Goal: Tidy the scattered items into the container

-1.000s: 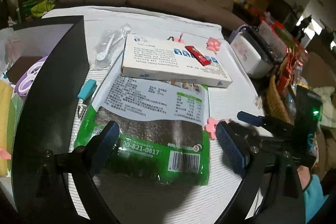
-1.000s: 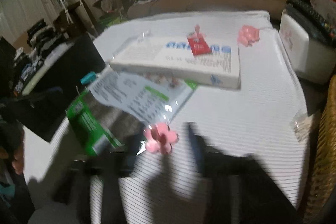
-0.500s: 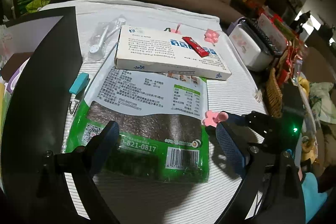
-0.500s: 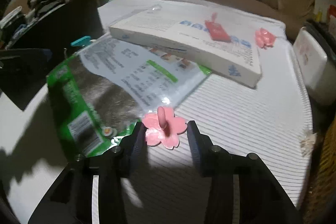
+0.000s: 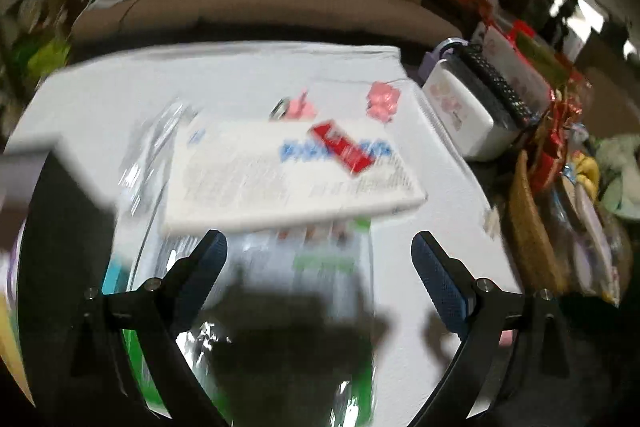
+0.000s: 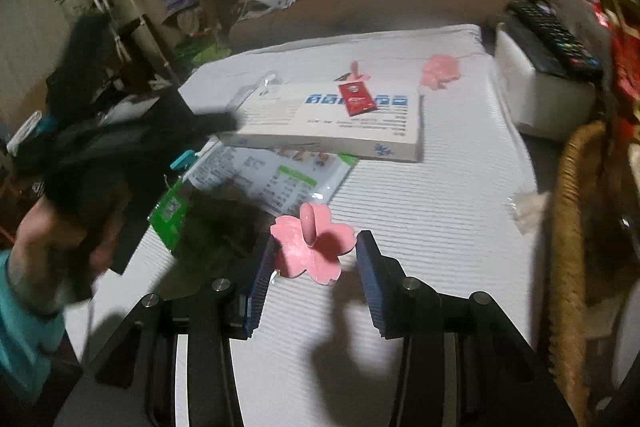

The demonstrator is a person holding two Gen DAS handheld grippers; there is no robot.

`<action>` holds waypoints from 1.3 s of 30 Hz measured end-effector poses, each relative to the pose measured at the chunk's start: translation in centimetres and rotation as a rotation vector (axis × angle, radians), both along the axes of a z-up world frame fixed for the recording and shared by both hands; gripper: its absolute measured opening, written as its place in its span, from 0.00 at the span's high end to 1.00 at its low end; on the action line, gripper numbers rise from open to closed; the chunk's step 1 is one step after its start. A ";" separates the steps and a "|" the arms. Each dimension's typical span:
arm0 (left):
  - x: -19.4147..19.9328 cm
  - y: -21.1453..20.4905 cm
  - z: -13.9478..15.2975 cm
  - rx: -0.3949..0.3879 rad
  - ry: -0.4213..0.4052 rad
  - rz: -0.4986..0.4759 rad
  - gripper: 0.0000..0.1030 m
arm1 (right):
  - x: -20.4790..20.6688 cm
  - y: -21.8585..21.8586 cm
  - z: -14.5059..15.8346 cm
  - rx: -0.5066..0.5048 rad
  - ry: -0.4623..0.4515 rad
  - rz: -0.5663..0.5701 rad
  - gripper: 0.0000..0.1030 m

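My right gripper [image 6: 314,255] is shut on a pink flower-shaped hook [image 6: 314,243], both pads against its petals, lifted a little off the white table [image 6: 420,211]. My left gripper [image 5: 320,259] is open and empty above the green seaweed packet [image 5: 280,307], which also shows in the right wrist view [image 6: 248,195]. A white flat box [image 5: 288,175] with a red sachet [image 5: 342,147] on top lies beyond it. The black container [image 5: 60,227] stands at the left edge. The left wrist view is blurred.
A second pink flower hook [image 6: 440,69] and a third pink piece [image 6: 356,71] lie behind the box. A teal clip [image 6: 182,159] and a clear plastic bag [image 5: 160,139] lie near the container. A white case with a remote [image 6: 552,39] and a wicker basket [image 6: 568,227] stand right.
My right gripper has closed on the pink flower hook and raised it slightly. My left gripper has moved forward over the seaweed packet toward the box, still open.
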State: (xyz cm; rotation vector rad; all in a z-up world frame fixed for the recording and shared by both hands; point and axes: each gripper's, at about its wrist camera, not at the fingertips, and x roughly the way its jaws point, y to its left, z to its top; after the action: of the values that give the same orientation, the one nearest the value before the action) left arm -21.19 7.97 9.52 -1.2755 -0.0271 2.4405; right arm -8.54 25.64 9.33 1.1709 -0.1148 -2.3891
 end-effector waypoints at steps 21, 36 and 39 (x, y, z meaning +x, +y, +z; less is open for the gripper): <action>-18.6 19.7 -8.6 -0.335 -0.036 -0.263 0.08 | -0.7 2.9 -1.0 -0.122 -0.080 0.092 0.58; -17.5 16.1 -6.6 -0.230 -0.048 -0.235 0.97 | -1.0 2.5 -1.2 -0.112 -0.084 0.092 0.58; -16.2 14.6 -5.2 -0.213 -0.034 -0.232 0.98 | -1.0 2.2 -1.0 -0.106 -0.076 0.092 0.58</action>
State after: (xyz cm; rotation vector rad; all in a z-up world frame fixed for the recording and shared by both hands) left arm -37.44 22.59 4.35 -1.3261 0.3608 2.2682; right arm -9.56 27.86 8.33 1.1917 -0.2049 -2.2314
